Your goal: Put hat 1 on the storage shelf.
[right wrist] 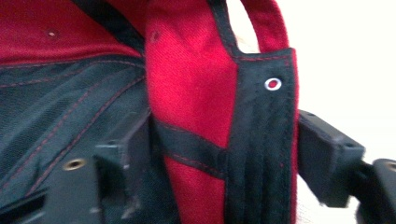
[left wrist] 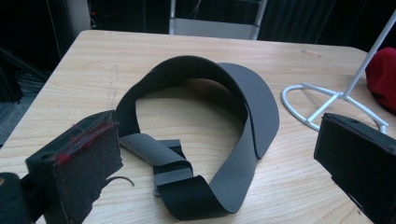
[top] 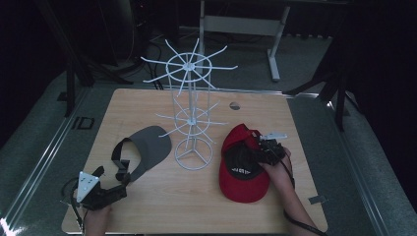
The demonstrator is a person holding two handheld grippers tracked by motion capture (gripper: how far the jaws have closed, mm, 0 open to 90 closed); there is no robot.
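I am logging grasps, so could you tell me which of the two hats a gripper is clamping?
The red cap, right of the white rack; the right gripper grips its rim. The grey visor lies untouched.

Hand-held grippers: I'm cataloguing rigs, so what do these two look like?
Both are black. The left hand-held gripper carries a grey three-cornered plate, and its block-shaped pads show red marks. The right hand-held gripper trails a black cable. No sleeves visible.

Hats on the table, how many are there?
2. A grey visor lies left of the white wire rack, in front of the open left gripper. A red cap lies upside down to its right, with the right gripper on its edge.
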